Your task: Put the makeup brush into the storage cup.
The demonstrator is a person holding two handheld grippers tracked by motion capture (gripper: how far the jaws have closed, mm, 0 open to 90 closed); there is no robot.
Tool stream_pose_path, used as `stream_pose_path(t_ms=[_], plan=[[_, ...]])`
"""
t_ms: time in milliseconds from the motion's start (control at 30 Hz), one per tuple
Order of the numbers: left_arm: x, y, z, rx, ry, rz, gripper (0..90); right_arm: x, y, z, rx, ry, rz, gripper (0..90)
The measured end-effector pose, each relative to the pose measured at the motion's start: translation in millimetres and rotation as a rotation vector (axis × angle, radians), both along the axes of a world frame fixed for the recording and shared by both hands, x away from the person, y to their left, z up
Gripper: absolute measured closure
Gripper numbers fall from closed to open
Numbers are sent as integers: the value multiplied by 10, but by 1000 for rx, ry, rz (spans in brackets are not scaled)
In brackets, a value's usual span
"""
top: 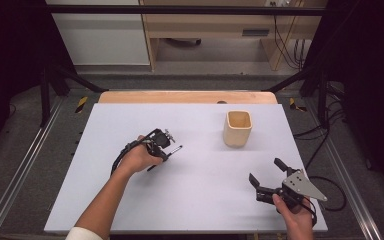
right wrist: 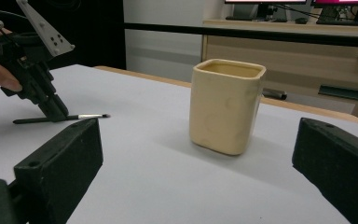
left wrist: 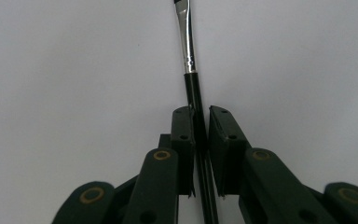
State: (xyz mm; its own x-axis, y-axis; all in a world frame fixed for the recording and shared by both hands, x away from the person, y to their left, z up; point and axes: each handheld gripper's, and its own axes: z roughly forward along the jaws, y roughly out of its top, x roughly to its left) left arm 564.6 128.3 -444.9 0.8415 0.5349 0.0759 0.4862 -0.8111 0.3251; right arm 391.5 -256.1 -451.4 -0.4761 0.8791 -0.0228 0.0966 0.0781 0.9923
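Observation:
A thin black paintbrush (top: 176,150) with a silver ferrule lies flat on the white table top (top: 130,205), left of centre. My left gripper (top: 166,156) points down at it and is shut on its black handle (left wrist: 193,88); the ferrule and bristle end stick out beyond the jaws. The right gripper view shows that grip from the side, with the brush (right wrist: 86,116) low on the table under the left gripper (right wrist: 56,112). My right gripper (top: 266,171) rests near the front right edge, open, its two fingers (right wrist: 60,163) wide apart and nothing between them.
A cream square-sided cup (top: 238,129) stands upright at the back right of the table, empty as far as I can see, straight ahead of the right gripper's jaws (right wrist: 226,105). A wooden strip (top: 187,96) borders the far edge.

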Motion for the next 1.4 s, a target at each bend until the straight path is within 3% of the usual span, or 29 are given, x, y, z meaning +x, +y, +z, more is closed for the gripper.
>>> stream_pose_path(t_ms=[300, 733, 1067, 1400], plan=[[-6, 10, -3, 5, 5, -7, 815, 1, 9, 0, -1, 2, 1, 21], [-44, 6, 10, 22, -25, -35, 841, 1, 1, 3, 0, -1, 1, 21], [-117, 32, 165, -32, -91, -52, 842, 1, 10, 5, -1, -2, -1, 21], [-239, 28, 307, -127, -158, -61, 842, -1, 36, 11, -11, -6, 4, 21]])
